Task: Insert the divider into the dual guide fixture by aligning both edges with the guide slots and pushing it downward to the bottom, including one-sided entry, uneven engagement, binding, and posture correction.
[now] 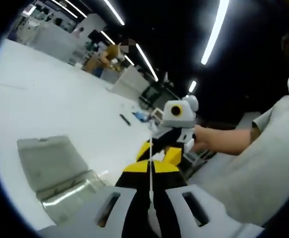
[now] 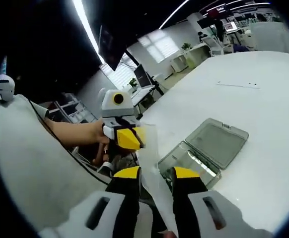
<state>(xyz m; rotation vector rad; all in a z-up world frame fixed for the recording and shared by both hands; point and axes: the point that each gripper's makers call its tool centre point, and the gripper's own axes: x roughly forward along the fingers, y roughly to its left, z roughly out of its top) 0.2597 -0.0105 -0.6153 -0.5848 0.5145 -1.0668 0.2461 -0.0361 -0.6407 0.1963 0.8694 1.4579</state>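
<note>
The divider [image 2: 154,168] is a thin translucent sheet held in the air. It is edge-on as a white line [image 1: 150,163] in the left gripper view. My left gripper [image 1: 150,167] is shut on it, yellow tips pressed to both faces. In the right gripper view the left gripper [image 2: 130,138], held by a hand, pinches the sheet's top edge. My right gripper [image 2: 156,173] stands open, its jaws parted with the sheet running between them. In the left gripper view the right gripper [image 1: 158,151] faces me. The guide fixture [image 2: 209,148] is a clear box with its lid open, lying on the white table.
The clear box [image 1: 55,171] lies to the left of my jaws on the white table [image 1: 60,109]. A person in a light shirt [image 1: 263,163] stands close on the right. A small dark object [image 1: 125,119] lies further off on the table. Desks and monitors stand beyond.
</note>
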